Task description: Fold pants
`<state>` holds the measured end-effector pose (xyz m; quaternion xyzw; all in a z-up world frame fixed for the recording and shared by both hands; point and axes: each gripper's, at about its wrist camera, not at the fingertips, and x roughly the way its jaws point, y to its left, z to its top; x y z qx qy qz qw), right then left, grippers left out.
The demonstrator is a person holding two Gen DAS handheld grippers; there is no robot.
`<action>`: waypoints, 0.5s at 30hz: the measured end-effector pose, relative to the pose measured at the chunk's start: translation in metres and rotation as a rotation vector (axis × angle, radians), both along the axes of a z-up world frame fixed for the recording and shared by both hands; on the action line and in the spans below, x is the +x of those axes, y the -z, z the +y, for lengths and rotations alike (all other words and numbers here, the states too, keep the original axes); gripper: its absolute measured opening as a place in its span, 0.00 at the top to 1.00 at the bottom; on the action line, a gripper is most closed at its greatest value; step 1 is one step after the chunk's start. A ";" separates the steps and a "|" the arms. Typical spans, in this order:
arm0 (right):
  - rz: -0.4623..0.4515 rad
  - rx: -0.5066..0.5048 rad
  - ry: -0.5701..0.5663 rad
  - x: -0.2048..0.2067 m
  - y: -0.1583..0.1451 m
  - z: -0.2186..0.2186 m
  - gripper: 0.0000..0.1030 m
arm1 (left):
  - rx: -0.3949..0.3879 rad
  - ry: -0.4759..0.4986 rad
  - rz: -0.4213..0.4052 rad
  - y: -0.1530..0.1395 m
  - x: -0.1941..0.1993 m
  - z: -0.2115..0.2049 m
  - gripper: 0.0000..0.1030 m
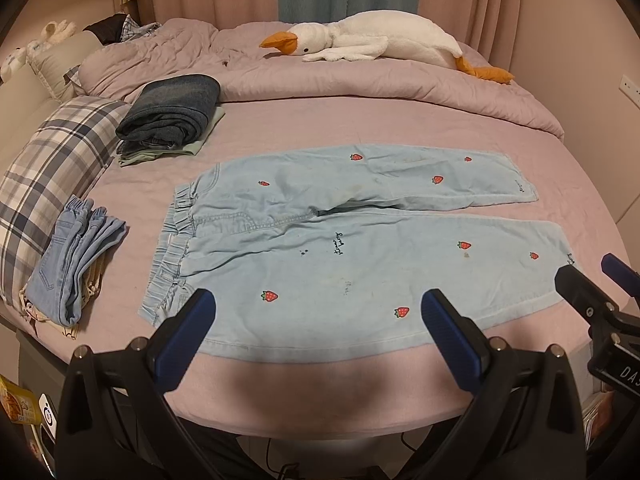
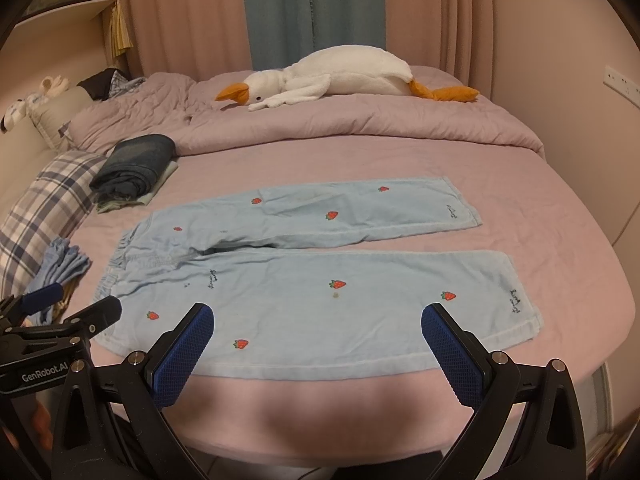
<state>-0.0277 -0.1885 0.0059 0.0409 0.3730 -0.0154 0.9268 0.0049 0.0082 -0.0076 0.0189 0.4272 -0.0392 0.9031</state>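
Light blue pants [image 1: 320, 248] [image 2: 304, 280] with red strawberry prints lie flat and unfolded on the pink bed, waistband to the left, both legs stretched right with a gap between them. My left gripper [image 1: 318, 312] hovers open above the near edge of the near leg, close to the waistband end, holding nothing. My right gripper [image 2: 318, 322] is open too, over the near leg's lower hem side, with nothing between its fingers. Each gripper shows at the edge of the other's view: the right gripper [image 1: 592, 280] and the left gripper [image 2: 76, 304].
A folded dark denim stack [image 1: 172, 114] and a folded light-jeans pile [image 1: 76, 256] sit left of the pants by a plaid pillow [image 1: 52, 172]. A rumpled quilt [image 1: 360, 80] and a white plush goose [image 1: 384, 38] lie at the far side. The bed edge [image 1: 320, 412] is just below me.
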 end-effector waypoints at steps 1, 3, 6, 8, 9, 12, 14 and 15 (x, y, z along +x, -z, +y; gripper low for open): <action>0.000 0.001 0.000 0.000 0.000 0.000 0.00 | 0.000 0.000 0.000 0.000 0.000 0.000 0.00; 0.000 0.000 0.000 0.000 0.000 0.000 0.00 | 0.000 -0.001 0.000 0.000 0.000 0.000 0.00; 0.000 0.002 0.000 0.000 0.000 0.000 0.00 | 0.001 0.000 0.001 0.000 0.000 0.000 0.00; 0.000 0.001 0.000 0.000 0.000 0.000 0.00 | 0.000 0.000 0.000 0.000 0.000 0.000 0.00; 0.000 0.002 0.000 0.000 0.000 -0.001 0.00 | 0.000 0.000 0.000 0.000 0.000 0.000 0.00; 0.000 0.001 0.000 0.000 0.000 -0.001 0.00 | 0.000 0.000 0.000 0.000 0.000 0.000 0.00; 0.000 0.002 0.000 0.000 0.000 -0.001 0.00 | 0.000 0.000 0.001 0.000 0.000 0.000 0.00; 0.000 0.002 0.000 0.000 0.000 -0.001 0.00 | 0.000 0.000 0.002 0.001 0.000 0.000 0.00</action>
